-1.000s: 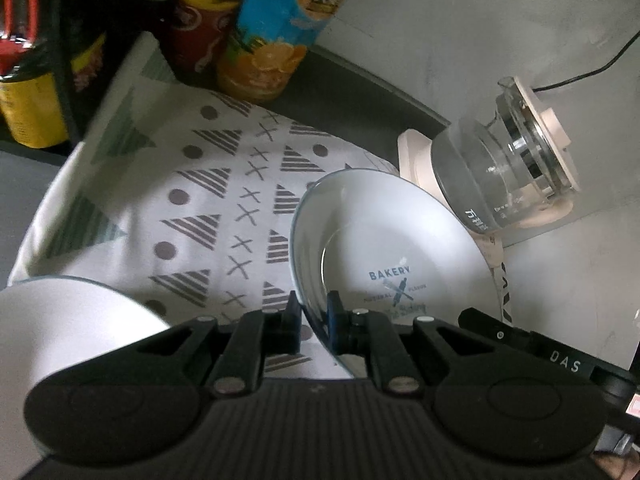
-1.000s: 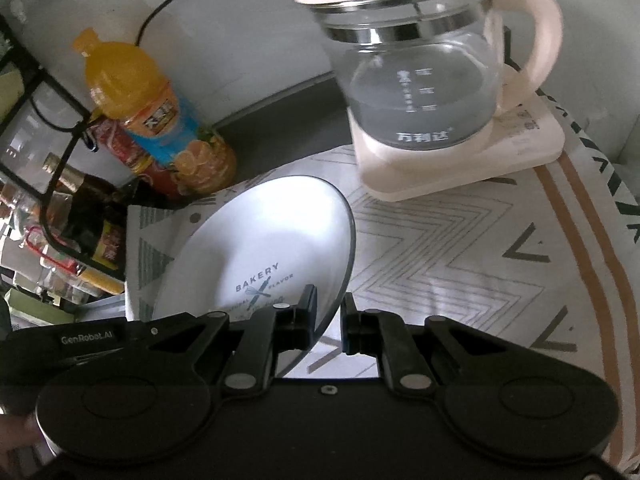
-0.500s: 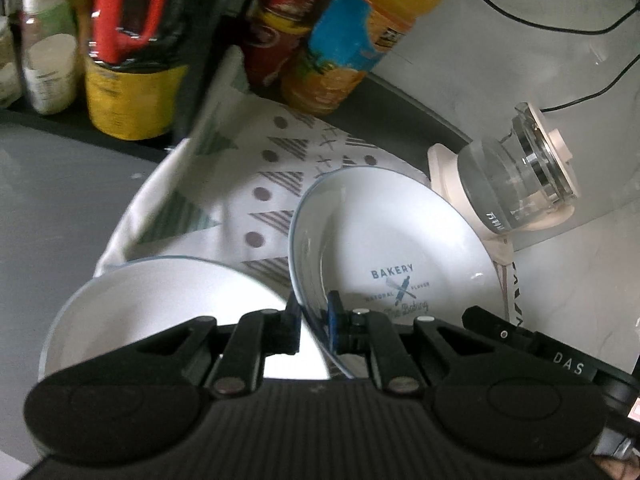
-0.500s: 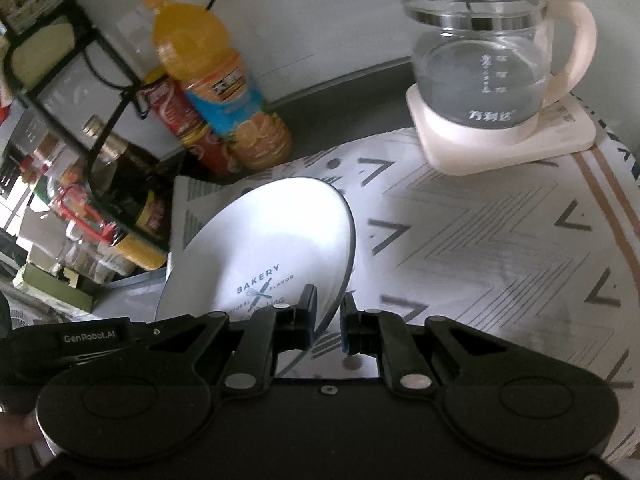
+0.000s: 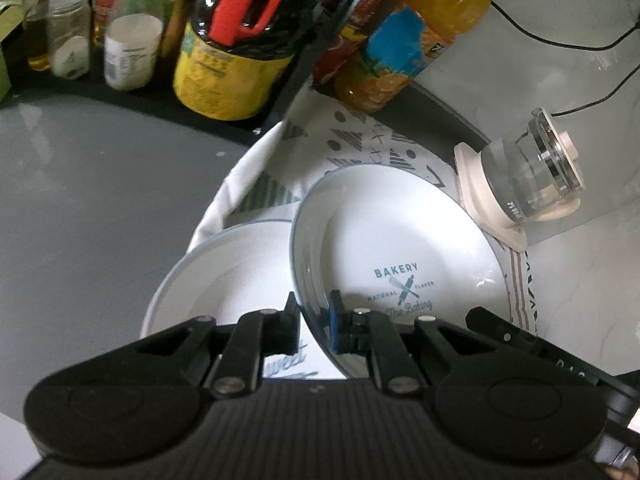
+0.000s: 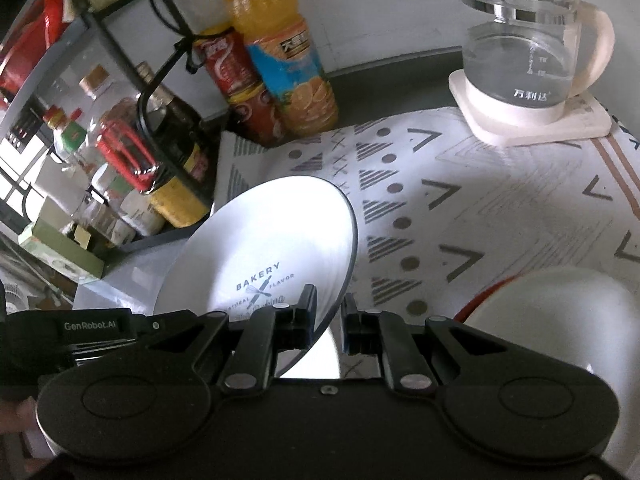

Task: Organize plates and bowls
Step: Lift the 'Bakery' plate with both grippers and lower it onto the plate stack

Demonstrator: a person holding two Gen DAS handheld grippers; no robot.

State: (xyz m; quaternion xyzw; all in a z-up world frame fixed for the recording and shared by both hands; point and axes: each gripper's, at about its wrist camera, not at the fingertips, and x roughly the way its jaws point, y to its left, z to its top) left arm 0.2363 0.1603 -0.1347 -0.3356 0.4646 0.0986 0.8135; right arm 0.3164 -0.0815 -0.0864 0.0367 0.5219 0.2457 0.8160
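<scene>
My left gripper (image 5: 314,316) is shut on the near-left rim of a white plate printed "BAKERY" (image 5: 400,248) and holds it tilted above the patterned cloth. A second white plate (image 5: 224,276) lies below it to the left. My right gripper (image 6: 327,312) is shut on the right rim of the same printed plate (image 6: 264,248), which stands tilted. A white bowl with a red rim (image 6: 560,312) sits upside down at the lower right of the right wrist view.
A glass kettle on a cream base (image 6: 528,76) (image 5: 520,184) stands at the back right. An orange juice bottle (image 6: 280,56), a red can (image 6: 232,84) and a rack of sauce bottles (image 6: 160,152) line the back left. The patterned cloth (image 6: 460,208) covers the counter.
Both grippers have pulled back and up with the plate. The second white plate has come into view below left, and the white bowl at the lower right.
</scene>
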